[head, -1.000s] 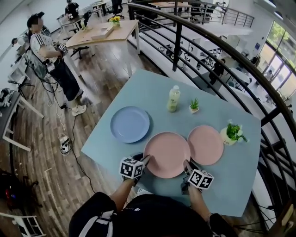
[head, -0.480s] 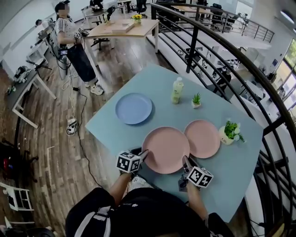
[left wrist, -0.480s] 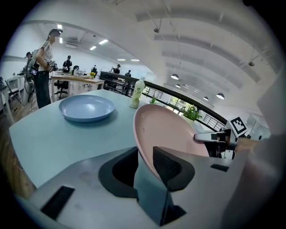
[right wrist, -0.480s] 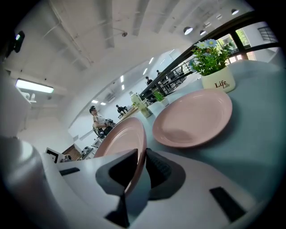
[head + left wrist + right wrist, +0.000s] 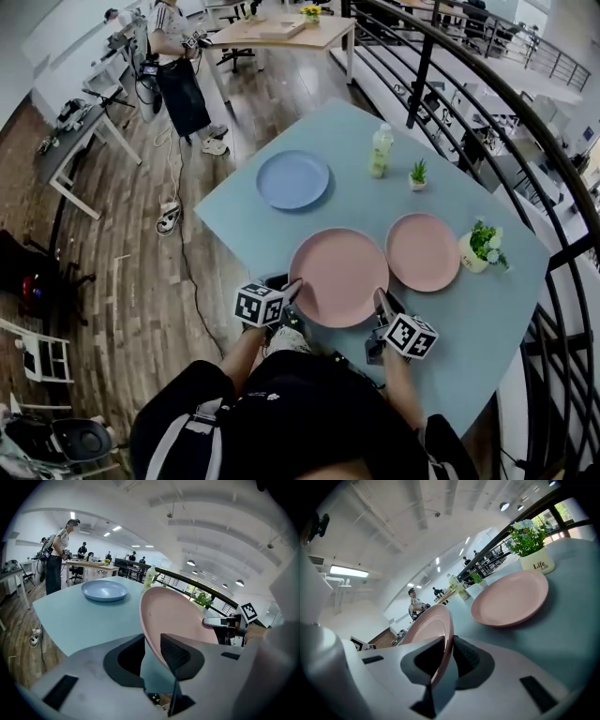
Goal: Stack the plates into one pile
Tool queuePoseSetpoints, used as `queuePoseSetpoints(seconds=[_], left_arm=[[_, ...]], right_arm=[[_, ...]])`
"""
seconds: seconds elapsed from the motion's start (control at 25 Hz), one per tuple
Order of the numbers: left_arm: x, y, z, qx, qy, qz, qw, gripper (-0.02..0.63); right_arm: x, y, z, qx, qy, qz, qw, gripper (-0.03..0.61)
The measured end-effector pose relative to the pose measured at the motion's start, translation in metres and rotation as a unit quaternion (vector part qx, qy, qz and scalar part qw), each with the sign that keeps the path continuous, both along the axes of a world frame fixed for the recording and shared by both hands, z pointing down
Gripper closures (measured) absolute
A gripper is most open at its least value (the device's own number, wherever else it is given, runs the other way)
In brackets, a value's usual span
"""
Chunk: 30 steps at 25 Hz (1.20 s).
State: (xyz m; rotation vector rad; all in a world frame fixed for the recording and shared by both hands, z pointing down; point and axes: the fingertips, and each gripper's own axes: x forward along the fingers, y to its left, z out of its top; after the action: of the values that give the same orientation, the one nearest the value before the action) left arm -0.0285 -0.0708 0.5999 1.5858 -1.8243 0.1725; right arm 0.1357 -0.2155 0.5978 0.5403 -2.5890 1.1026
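Observation:
A large pink plate is held at its near rim from both sides. My left gripper is shut on its left rim and my right gripper on its right rim. The left gripper view shows this plate pinched between the pads, tilted and seemingly just off the table. In the right gripper view the plate's rim sits between the jaws. A smaller pink plate lies to its right, and a blue plate lies further back on the left.
On the light blue table stand a bottle, a small plant and a white flower pot beside the smaller pink plate. A black railing runs along the right. A person stands far off at a desk.
Both grippers keep their hold on the large pink plate, which seems to have come up slightly. The head view has swung, so the table sits differently in it.

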Motion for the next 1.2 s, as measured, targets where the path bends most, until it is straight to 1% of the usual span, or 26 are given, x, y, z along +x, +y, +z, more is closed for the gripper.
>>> queuePoseSetpoints(seconds=[0.16,0.28,0.48,0.64,0.8,1.04,1.2], left_arm=[[-0.005,0.01,-0.004,0.009,-0.006,-0.01,0.9999,0.509],[-0.016,0.005,-0.006,0.015,-0.012,-0.009,0.9998,0.509],[-0.034,0.004,0.0,0.018,0.002,-0.003,0.9998,0.509],[-0.063,-0.008,0.006,0.026,0.007,0.01,0.9996,0.509],[-0.096,-0.018,0.008,0.027,0.008,0.035,0.999,0.509],[-0.151,-0.046,-0.001,0.042,0.01,0.071,0.9966,0.509],[-0.194,-0.054,-0.013,0.059,0.001,0.075,0.9954,0.509]], right_arm=[[-0.006,0.008,-0.001,0.002,-0.006,-0.008,1.0,0.522],[-0.017,0.005,-0.002,0.006,-0.01,-0.007,1.0,0.522],[-0.032,0.006,0.001,0.003,0.0,-0.001,1.0,0.522],[-0.058,-0.001,0.007,0.007,0.005,0.012,1.0,0.522],[-0.085,-0.002,0.008,0.006,0.012,0.036,0.999,0.522],[-0.13,-0.018,0.002,0.01,0.014,0.076,0.997,0.525],[-0.171,-0.021,-0.009,0.011,0.009,0.081,0.997,0.527]])
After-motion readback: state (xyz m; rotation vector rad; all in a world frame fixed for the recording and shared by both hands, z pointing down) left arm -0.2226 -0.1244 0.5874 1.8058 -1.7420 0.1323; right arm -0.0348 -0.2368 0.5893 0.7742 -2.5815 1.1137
